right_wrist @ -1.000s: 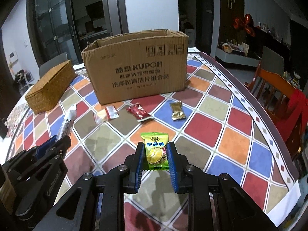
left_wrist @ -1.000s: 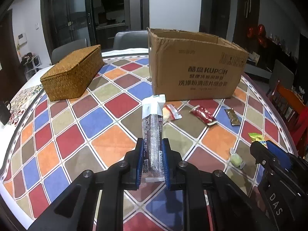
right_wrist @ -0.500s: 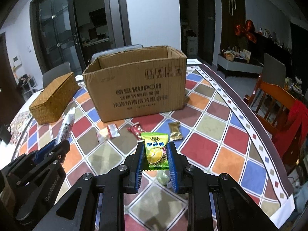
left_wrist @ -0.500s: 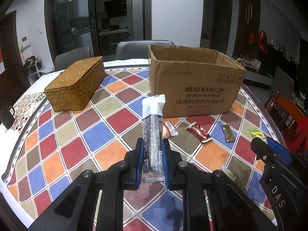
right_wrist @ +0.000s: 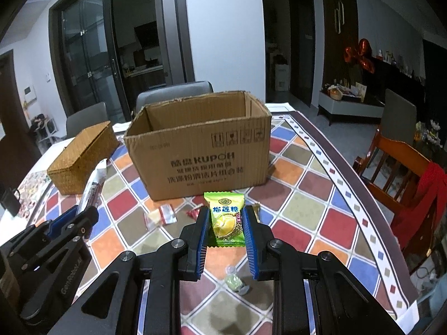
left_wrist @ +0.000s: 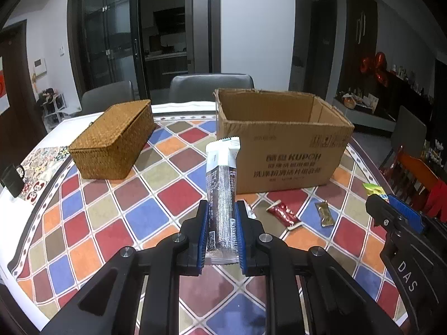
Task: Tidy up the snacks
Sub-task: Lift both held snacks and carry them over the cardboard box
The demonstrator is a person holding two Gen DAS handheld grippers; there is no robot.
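My left gripper (left_wrist: 221, 217) is shut on a long black and white snack bar (left_wrist: 222, 189), held upright above the table. My right gripper (right_wrist: 226, 223) is shut on a green durian candy packet (right_wrist: 226, 219), also held in the air. An open cardboard box (left_wrist: 282, 145) stands ahead, open side up; it also shows in the right wrist view (right_wrist: 201, 145). On the table before it lie a red packet (left_wrist: 282, 215), a gold packet (left_wrist: 324, 214), a clear red-edged packet (right_wrist: 160, 216) and a small pale green candy (right_wrist: 234, 280).
A closed wicker box (left_wrist: 111, 142) sits at the left of the chequered round table (left_wrist: 83, 223). A black clip (left_wrist: 11, 178) lies at the far left edge. Grey chairs (left_wrist: 211, 86) stand behind; a wooden chair (right_wrist: 396, 167) stands at the right.
Both grippers have risen with their snacks, so the box's open top and inside walls now show. The loose packets on the table have not moved.
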